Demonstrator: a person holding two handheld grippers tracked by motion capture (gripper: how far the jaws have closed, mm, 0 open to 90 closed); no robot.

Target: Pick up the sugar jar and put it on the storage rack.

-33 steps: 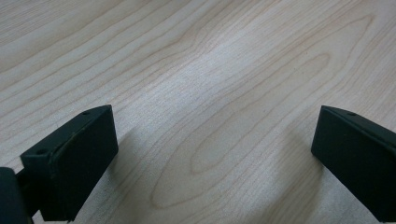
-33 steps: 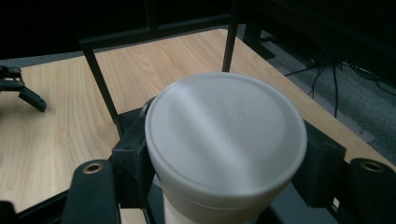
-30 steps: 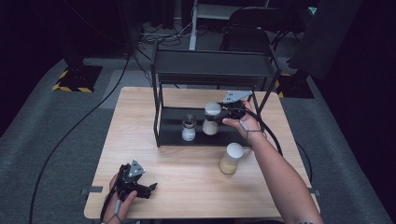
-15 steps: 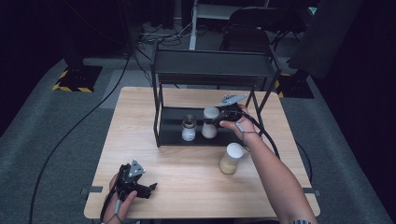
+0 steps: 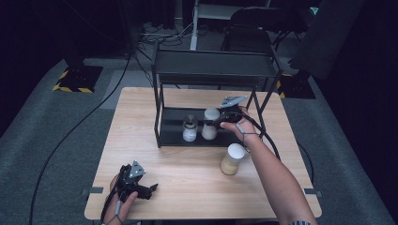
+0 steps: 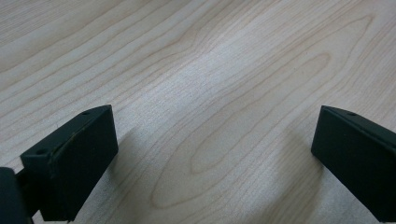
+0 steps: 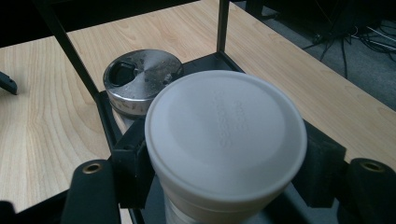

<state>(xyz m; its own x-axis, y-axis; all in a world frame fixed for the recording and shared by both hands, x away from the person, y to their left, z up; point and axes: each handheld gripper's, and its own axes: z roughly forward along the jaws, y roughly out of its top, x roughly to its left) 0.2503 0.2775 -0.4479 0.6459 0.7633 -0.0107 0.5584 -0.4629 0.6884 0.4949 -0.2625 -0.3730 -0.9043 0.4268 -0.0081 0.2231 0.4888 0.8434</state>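
Inside rack (image 5: pixel 162 126) edge, claw-held jar (image 7: pixel 224 144)

1. In the right gripper view, the white-lidded jar (image 7: pixel 224 149) hides its own body; the bottom edge cuts it off.
2. The steel-lidded shaker (image 7: pixel 140 81) is half covered by that jar.
3. The jars' contents are too small to tell in the high view.

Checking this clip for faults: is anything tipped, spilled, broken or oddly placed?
Nothing stands out. Two jars stand upright on the rack's lower shelf, the white-lidded jar gripped in the right tongs; a third jar stands upright on the table. No spill shows.
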